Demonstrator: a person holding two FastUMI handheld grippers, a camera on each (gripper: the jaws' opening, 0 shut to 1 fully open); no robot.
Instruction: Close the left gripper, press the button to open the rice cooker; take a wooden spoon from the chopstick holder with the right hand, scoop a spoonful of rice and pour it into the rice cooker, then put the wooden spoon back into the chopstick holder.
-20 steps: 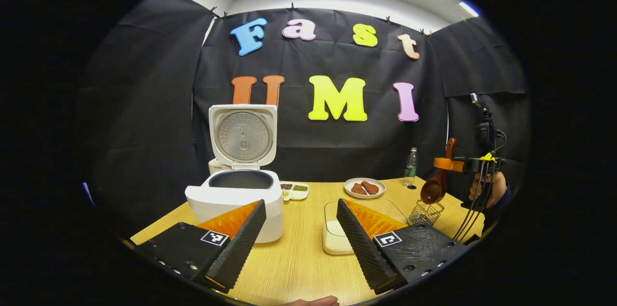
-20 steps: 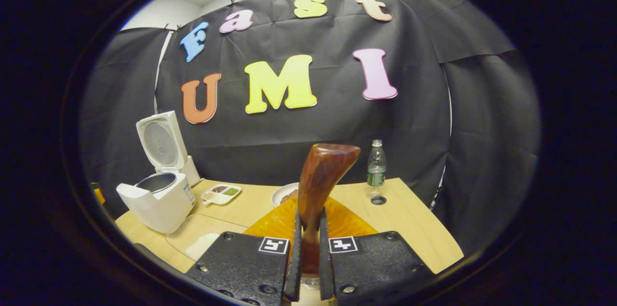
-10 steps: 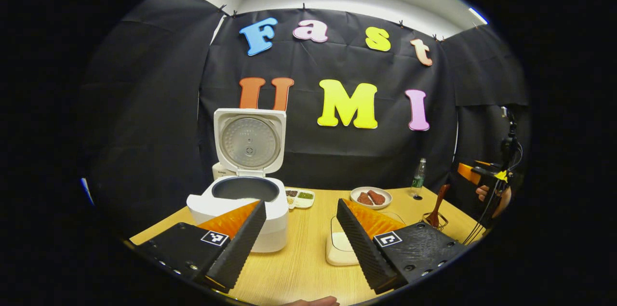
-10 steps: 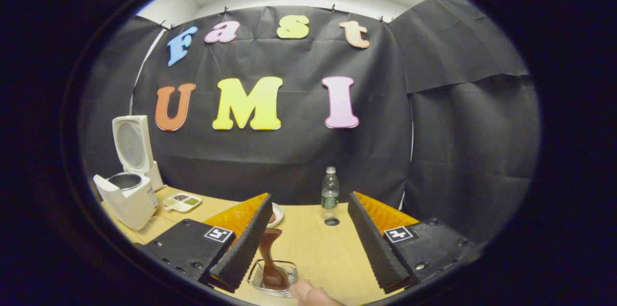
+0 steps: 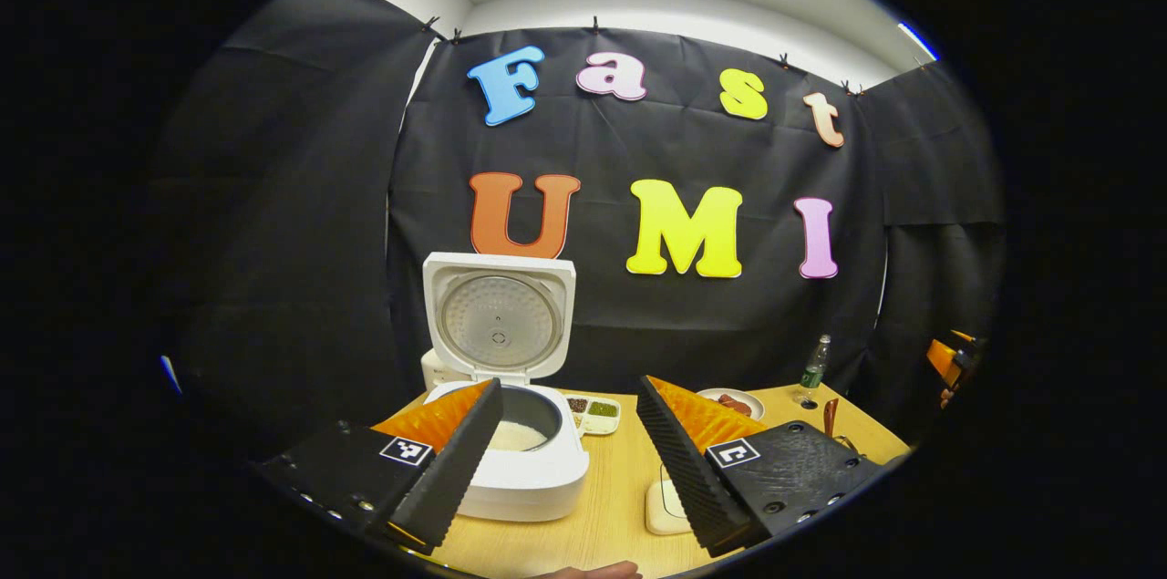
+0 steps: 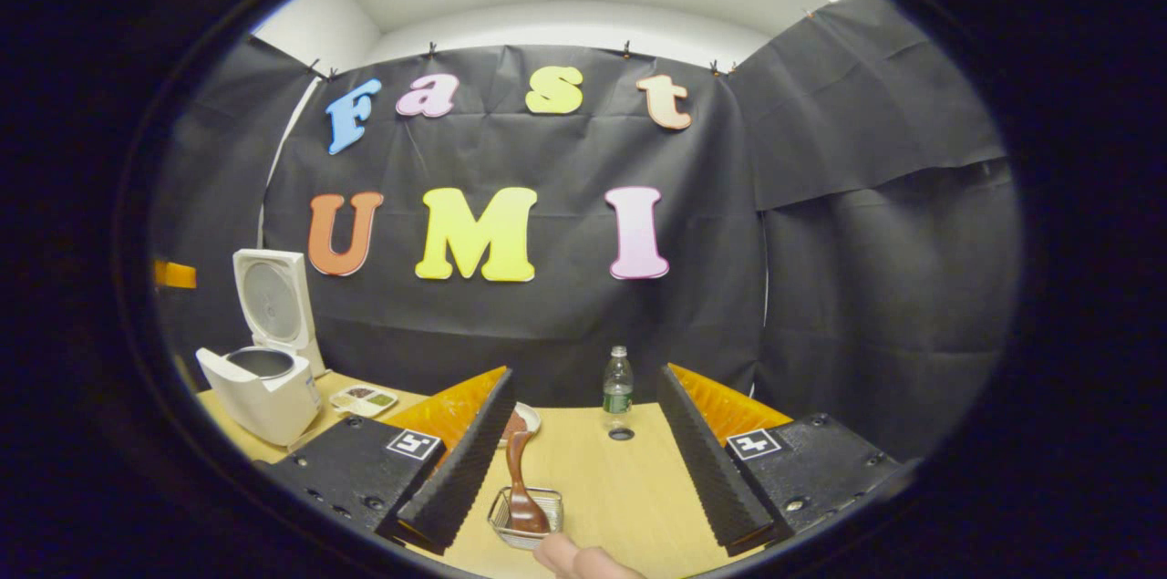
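Counted are one white rice cooker (image 5: 524,460) with raised lid, one brown wooden spoon (image 6: 522,488), one wire chopstick holder (image 6: 527,517), one clear plastic bottle (image 6: 617,385), two dishes.

Light wooden table (image 6: 629,488) carries all. Rice cooker (image 6: 264,387), lid up, at far left corner. Near cooker: sectioned condiment tray (image 6: 363,398). Further right of cooker: plate (image 5: 734,401), then bottle (image 6: 617,383) with cap (image 6: 621,434) beside. Wire chopstick holder (image 6: 526,515), spoon (image 6: 521,483) inside, toward near edge. White container (image 5: 664,506) right of cooker.
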